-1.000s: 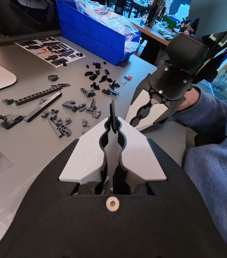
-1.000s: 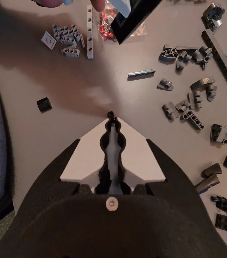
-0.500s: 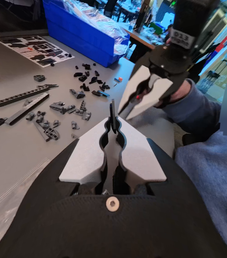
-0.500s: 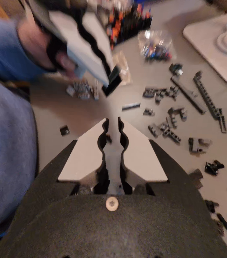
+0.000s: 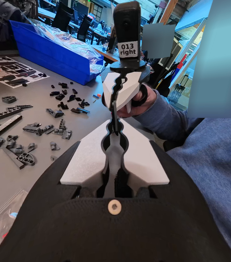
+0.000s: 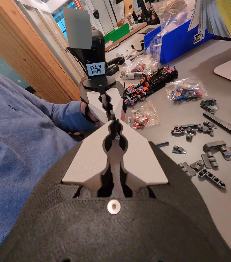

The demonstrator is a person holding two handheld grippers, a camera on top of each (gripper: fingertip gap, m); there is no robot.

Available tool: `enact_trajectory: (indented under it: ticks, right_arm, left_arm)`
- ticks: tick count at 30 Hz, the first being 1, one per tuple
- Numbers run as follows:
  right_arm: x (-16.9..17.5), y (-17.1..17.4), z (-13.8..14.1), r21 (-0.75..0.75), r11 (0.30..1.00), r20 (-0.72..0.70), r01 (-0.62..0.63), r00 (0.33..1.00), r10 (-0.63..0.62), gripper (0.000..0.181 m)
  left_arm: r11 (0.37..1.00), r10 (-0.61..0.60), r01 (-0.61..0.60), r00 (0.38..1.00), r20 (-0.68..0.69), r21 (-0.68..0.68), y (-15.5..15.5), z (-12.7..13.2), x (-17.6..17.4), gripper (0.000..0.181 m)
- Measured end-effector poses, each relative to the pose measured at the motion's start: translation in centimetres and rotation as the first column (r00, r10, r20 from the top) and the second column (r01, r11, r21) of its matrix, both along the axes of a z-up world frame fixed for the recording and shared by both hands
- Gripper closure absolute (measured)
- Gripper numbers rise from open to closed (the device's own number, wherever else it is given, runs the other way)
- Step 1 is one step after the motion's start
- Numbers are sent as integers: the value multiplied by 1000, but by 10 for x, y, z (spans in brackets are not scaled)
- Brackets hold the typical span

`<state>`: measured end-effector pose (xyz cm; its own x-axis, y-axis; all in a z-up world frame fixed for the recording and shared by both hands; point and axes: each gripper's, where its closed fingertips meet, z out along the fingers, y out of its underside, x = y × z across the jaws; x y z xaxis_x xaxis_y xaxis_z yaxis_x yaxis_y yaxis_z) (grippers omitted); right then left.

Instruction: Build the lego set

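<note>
Grey tabletop (image 5: 83,117) spreads to the left of the left gripper (image 5: 115,124), strewn with grey parts (image 5: 46,129) and black parts (image 5: 69,96). Both grippers meet tip to tip above its near edge. The left gripper pinches a thin dark plate (image 5: 114,117); the right gripper (image 6: 115,124) is narrowed around the plate's other end. Beyond the right gripper lies the half-built model (image 6: 150,86).

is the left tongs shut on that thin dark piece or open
Shut on it. In the left wrist view the left tongs pinch the thin dark piece between their tips, and it stands out toward the right tongs.
</note>
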<state>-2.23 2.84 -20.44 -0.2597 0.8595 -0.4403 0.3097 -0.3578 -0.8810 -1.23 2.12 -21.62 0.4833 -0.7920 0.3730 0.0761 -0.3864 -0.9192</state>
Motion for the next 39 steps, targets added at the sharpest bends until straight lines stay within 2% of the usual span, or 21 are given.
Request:
enact_trajectory:
  ticks: [3, 5, 10, 11, 13, 16, 17, 18, 19, 21, 24, 26, 31, 36, 39]
  right_arm:
    - [1, 1, 3, -15, 1000, -20, 5, 1000, -5, 181]
    - [2, 2, 6, -30, 1000, -40, 6, 999, -7, 181]
    - [1, -1, 6, -6, 1000, -33, 0, 999, 0, 181]
    - [1, -3, 6, -5, 1000, -36, -4, 999, 4, 181]
    - [1, -3, 9, -3, 1000, -44, -2, 999, 2, 181]
    - [0, -4, 10, -2, 1000, -48, 6, 999, -6, 181]
    - [-1, -2, 9, 12, 1000, -42, 26, 999, -25, 179]
    - [-1, 1, 7, 38, 998, -27, 55, 998, -54, 167]
    - [1, 5, 5, 79, 994, -8, 80, 997, -80, 167]
    - [9, 7, -8, 225, 971, 60, 81, 993, -97, 170]
    - [25, -2, -44, 466, 884, 238, -30, 967, -92, 171]
    - [32, -7, -71, 556, 824, 342, -107, 933, -110, 169]
    - [36, -14, -106, 655, 738, 409, -164, 898, -163, 169]
    - [34, -12, -121, 680, 712, 420, -176, 889, -181, 173]
    - [32, -12, -121, 666, 725, 415, -173, 894, -168, 176]
  left_arm:
    - [999, 25, -25, 1000, 1, 22, 3, 3, -1, 176]
    - [998, 54, -54, 999, 3, 38, 6, 6, -3, 168]
    - [997, 39, -39, 999, -9, 60, 4, 12, 2, 162]
    - [998, 33, -32, 999, -19, 55, 3, 11, 3, 163]
    - [998, 29, -27, 998, -48, 58, 2, 8, 5, 177]
    - [997, 42, -39, 998, -36, 66, 1, 9, 3, 177]
    - [996, 59, -55, 997, -51, 73, 3, 8, 0, 177]
    - [995, 73, -68, 996, -58, 76, 3, 8, -2, 177]
    - [994, 86, -82, 995, -60, 67, 4, 8, -5, 177]
    - [993, 116, -113, 990, -74, 42, 6, 4, -13, 178]
    - [989, 150, -148, 982, -118, 26, 7, -5, -21, 178]
    - [988, 157, -156, 978, -141, 19, 7, -10, -22, 178]
    - [987, 160, -160, 973, -167, 15, 6, -19, -20, 178]
    - [986, 165, -165, 972, -165, 13, 5, -20, -22, 178]
    - [985, 170, -170, 972, -163, 13, 6, -20, -24, 178]
